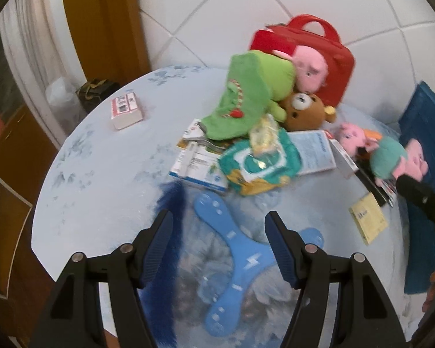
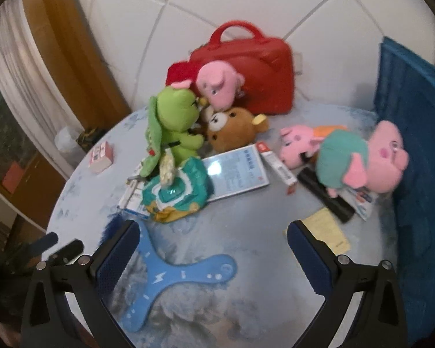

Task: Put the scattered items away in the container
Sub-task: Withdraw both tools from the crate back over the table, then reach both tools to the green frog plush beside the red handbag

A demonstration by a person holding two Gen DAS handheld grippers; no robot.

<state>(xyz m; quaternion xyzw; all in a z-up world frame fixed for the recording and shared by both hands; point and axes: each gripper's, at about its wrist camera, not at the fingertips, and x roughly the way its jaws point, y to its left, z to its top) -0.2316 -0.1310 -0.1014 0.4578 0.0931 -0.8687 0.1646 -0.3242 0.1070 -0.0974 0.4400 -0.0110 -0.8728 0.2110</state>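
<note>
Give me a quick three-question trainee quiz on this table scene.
1. True or false: the left tool is shut on the boomerang.
2. What lies on top of the wipes pack? A) the remote B) a small yellow packet C) the red case
3. Fill in: the pink pig leans against the blue ____ at the table's right edge.

Key: 1 false, both tools are open and empty; 2 B, the yellow packet; 3 bin.
</note>
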